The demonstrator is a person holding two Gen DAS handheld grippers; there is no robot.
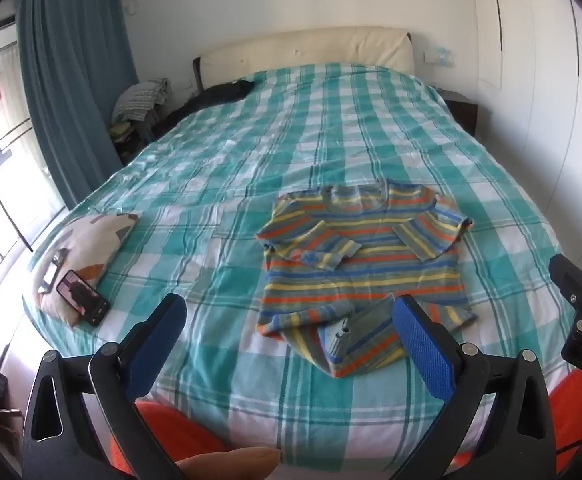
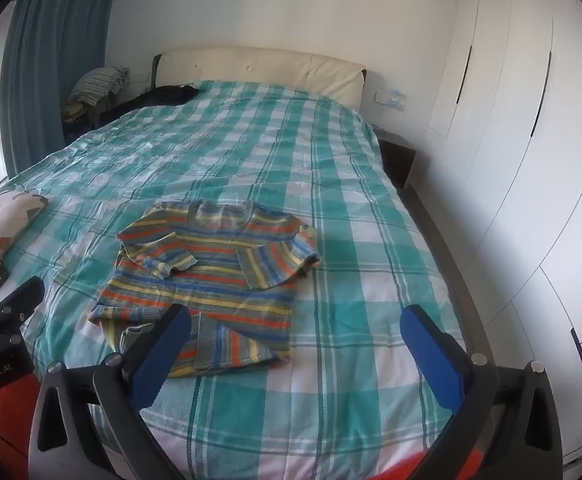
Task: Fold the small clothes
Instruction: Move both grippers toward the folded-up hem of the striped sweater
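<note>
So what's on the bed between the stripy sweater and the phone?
Nothing but bare checked bedspread. The left wrist view shows it best: the phone leans on a pillow at the left, the stripy sweater lies apart, only cover between.

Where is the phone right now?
In the left wrist view the phone leans on the patterned pillow at the bed's left edge, left of the striped sweater.

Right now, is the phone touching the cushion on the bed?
Touching. The left wrist view shows the phone lying partly on the patterned cushion, its near corner overhanging the checked bedspread. No gap shows between phone and cushion.
</note>
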